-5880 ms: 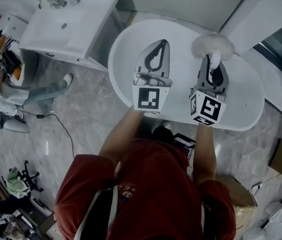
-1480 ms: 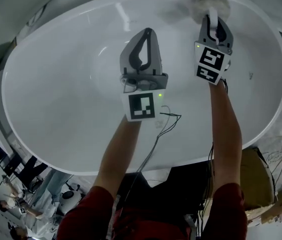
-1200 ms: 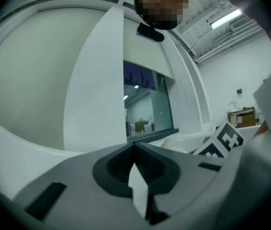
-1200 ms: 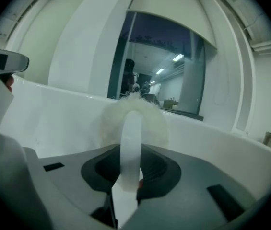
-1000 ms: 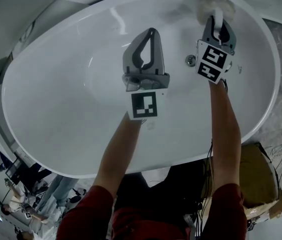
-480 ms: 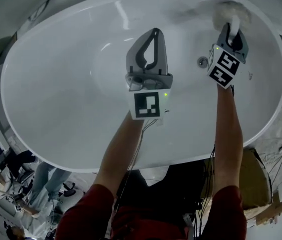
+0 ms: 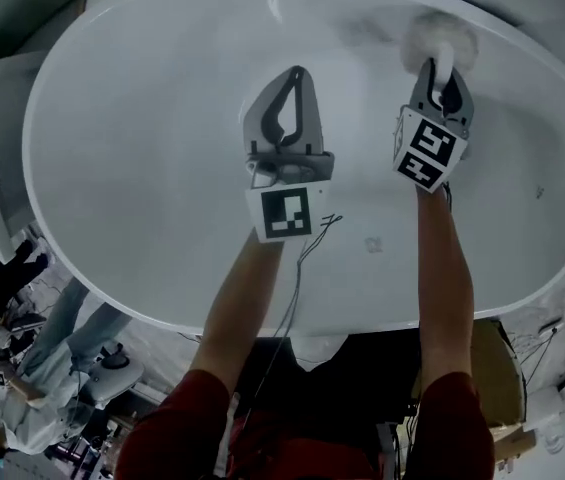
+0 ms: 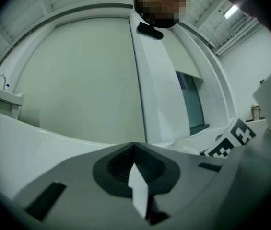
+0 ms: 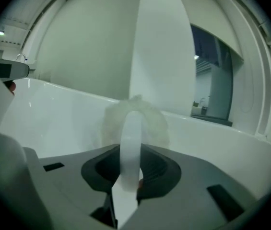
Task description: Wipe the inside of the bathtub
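A white oval bathtub (image 7: 112,218) fills the head view. My right gripper (image 7: 440,68) is shut on the white handle (image 9: 130,147) of a fluffy white duster (image 7: 440,38), whose head rests against the tub's far inner wall. In the right gripper view the duster head (image 9: 134,120) sits just past the jaws, against the tub wall. My left gripper (image 7: 290,78) hovers over the tub's middle, shut with nothing in it; its jaws meet at a point (image 8: 134,146).
A thin black cable (image 7: 297,268) hangs from the left gripper across the tub's near side. A drain fitting (image 7: 372,244) shows on the near slope. People stand on the floor at lower left (image 7: 22,368). A cardboard box (image 7: 492,368) lies at the right.
The duster and right gripper have slid left along the far wall. My head has shifted, so the tub sits further right and the drain lower in the view. The left gripper has barely moved.
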